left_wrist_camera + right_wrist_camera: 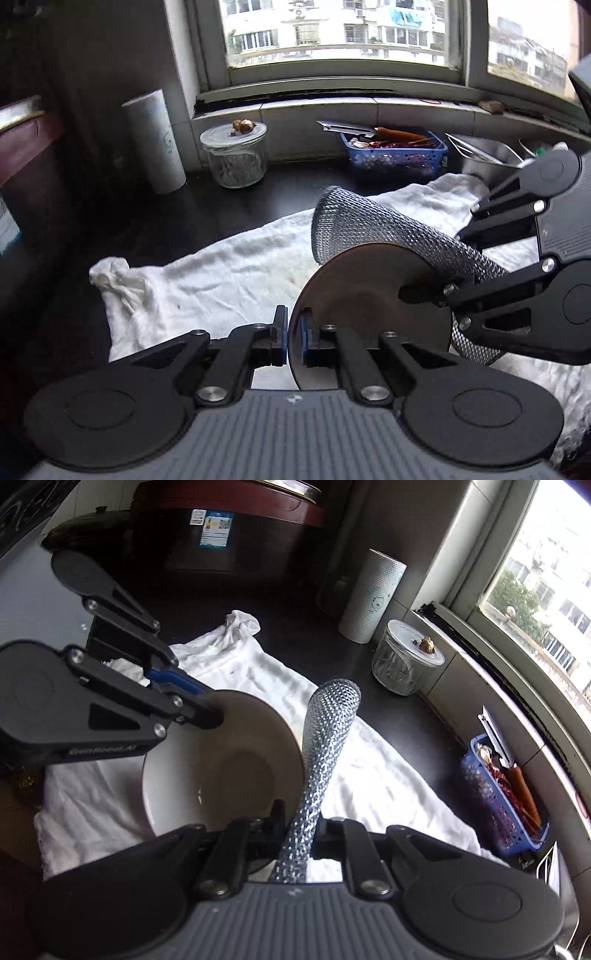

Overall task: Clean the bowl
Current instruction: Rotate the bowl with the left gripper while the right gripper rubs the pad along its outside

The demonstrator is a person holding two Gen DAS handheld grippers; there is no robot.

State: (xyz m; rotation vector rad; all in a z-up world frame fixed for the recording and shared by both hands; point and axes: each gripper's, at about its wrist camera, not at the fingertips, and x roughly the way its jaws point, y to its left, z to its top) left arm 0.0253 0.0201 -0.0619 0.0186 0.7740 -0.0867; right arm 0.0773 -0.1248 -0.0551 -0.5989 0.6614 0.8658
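Right now the bowl is held up on edge by the left gripper, whose blue-padded fingers are closed on the rim, one inside and one outside, so that the hollow is turned toward the other hand and the underside toward the left wrist camera; that grip looks chosen to keep the inside open for wiping, and the bowl is carried above the white cloth, apparently clear of it. The silver mesh scrubbing cloth is pinched at its lower end in the right gripper, jaws drawn together on it, and the free length is stood up past the bowl's far rim, touching or nearly touching it; from the left wrist view it is seen draped behind the raised bowl. It is judged that the scrubbing is under way or about to be, since the mesh is set at the rim and not down in the hollow. Under both, the white cloth is spread over the dark counter, presumably to catch drips. Further back, a glass jar with a lid and a paper roll are stood by the wall, a blue basket is set below the sill, and the window is seen beyond
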